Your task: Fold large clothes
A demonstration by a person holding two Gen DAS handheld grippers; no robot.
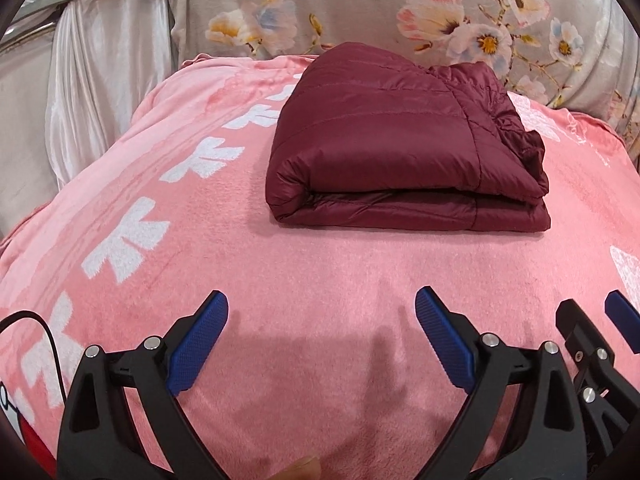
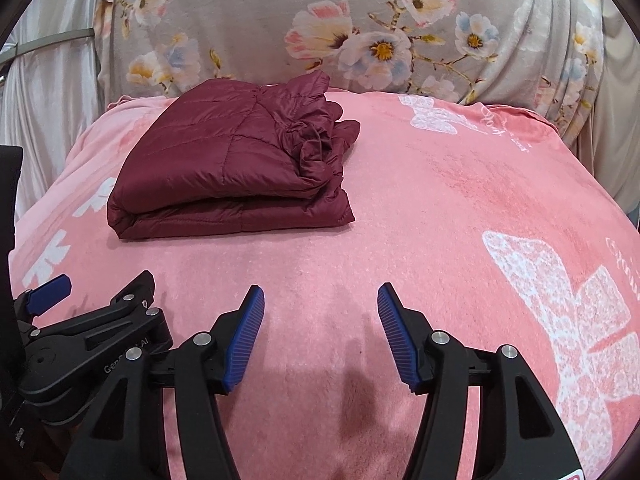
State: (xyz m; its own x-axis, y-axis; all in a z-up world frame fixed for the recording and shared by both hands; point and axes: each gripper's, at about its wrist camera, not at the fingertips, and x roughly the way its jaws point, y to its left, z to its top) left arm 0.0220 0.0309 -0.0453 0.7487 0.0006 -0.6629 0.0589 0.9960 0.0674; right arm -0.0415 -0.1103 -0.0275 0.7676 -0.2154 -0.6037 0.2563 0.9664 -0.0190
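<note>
A maroon quilted down jacket (image 1: 400,144) lies folded into a thick rectangle on the pink blanket (image 1: 320,272). It also shows in the right wrist view (image 2: 224,168), at the left, with crumpled fabric bunched at its right end. My left gripper (image 1: 322,300) is open and empty, hovering over the blanket in front of the jacket. My right gripper (image 2: 320,296) is open and empty, in front of and to the right of the jacket. Each gripper shows at the edge of the other's view.
The pink blanket (image 2: 460,208) with white butterfly prints covers the bed. A floral grey cover (image 1: 400,4) rises behind it. A silvery curtain (image 1: 92,80) hangs at the left. A black cable (image 1: 48,332) runs at the lower left.
</note>
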